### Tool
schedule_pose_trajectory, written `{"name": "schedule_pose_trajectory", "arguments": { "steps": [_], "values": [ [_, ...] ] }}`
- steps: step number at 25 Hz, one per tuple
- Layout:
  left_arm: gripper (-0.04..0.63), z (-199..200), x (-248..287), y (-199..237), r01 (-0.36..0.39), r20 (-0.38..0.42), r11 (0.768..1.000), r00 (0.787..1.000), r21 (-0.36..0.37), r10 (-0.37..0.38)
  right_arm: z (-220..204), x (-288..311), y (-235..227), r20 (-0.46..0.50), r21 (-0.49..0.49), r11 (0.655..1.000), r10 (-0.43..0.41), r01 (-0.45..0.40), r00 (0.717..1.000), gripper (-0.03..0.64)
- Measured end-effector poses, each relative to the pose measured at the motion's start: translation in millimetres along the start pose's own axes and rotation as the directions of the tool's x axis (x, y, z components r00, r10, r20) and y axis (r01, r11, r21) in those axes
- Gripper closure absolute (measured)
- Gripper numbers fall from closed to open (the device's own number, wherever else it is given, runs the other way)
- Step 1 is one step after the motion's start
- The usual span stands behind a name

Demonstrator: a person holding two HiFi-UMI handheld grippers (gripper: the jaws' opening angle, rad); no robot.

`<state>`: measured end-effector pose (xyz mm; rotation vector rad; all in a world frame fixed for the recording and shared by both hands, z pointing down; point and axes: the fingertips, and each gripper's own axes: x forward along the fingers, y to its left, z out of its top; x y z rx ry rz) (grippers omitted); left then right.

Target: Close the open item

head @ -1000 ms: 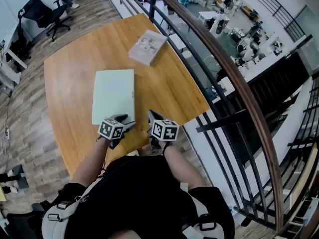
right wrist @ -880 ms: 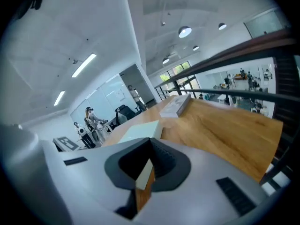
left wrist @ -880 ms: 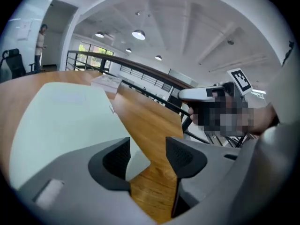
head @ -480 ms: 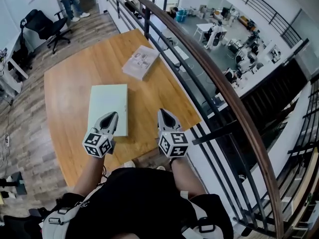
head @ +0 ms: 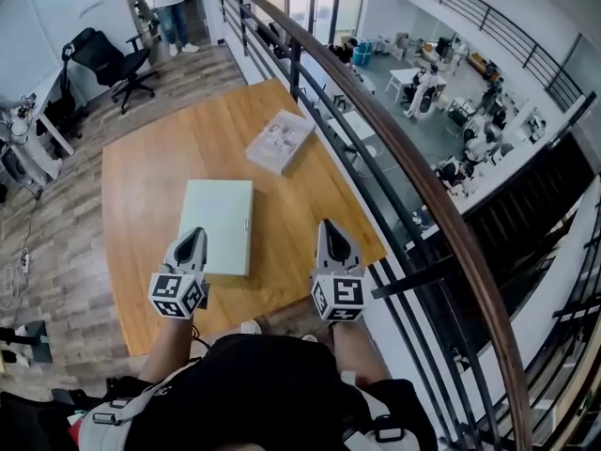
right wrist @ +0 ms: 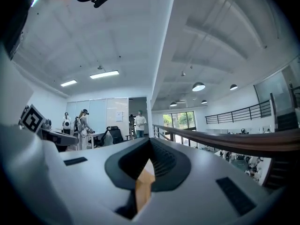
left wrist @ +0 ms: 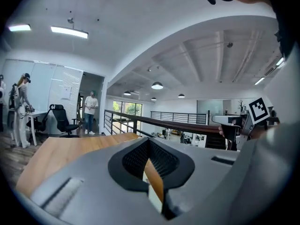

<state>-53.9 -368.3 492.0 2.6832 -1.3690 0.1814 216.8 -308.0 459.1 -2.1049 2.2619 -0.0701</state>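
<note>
A pale green, laptop-like slab (head: 217, 225) lies flat on the wooden table (head: 282, 205) with its lid down. My left gripper (head: 192, 240) hovers over its near left corner, jaws shut and holding nothing. Level with it, my right gripper (head: 330, 226) hangs above the table's near right part, also shut and empty. In the left gripper view the closed jaws (left wrist: 149, 143) point level across the table toward the room. The right gripper view shows its closed jaws (right wrist: 149, 145) aimed the same way, with only a sliver of table between the pads.
A white booklet (head: 280, 141) lies at the table's far right. A dark railing with a wooden handrail (head: 413, 172) runs close along the table's right side. An office chair (head: 115, 62) and a standing person (head: 172, 3) are beyond the far edge.
Both grippers have lifted from the slab's near edge, drawn back toward the person and moved apart. The head view has tilted up a little. The slab has stayed flat.
</note>
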Motion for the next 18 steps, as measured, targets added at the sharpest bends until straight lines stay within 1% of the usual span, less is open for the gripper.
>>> {"name": "schedule_pose_trajectory", "arguments": {
  "steps": [4, 7, 14, 18],
  "values": [
    [0.593, 0.8, -1.4, 10.4, -0.028, 0.003, 1.0, 1.0, -0.005, 0.028, -0.4, 6.8, -5.4, -0.001, 0.009, 1.0, -0.005, 0.005, 1.0, 0.614],
    [0.592, 4.5, 1.3, 10.2, -0.035, 0.008, 0.999, 0.999, -0.008, 0.036, -0.3, 8.6, -8.8, -0.008, 0.014, 1.0, -0.004, 0.004, 1.0, 0.614],
    [0.592, -7.8, 6.4, 1.7, -0.02, -0.018, 1.0, 1.0, -0.015, 0.02, -10.4, 12.1, 9.6, -0.026, 0.024, 0.998, 0.063, -0.062, 0.998, 0.614],
    [0.592, -14.4, 5.9, -2.3, -0.005, -0.033, 1.0, 0.999, -0.018, 0.004, -19.2, 11.5, 20.6, -0.049, 0.017, 0.997, 0.073, -0.072, 0.996, 0.614]
  ]
}}
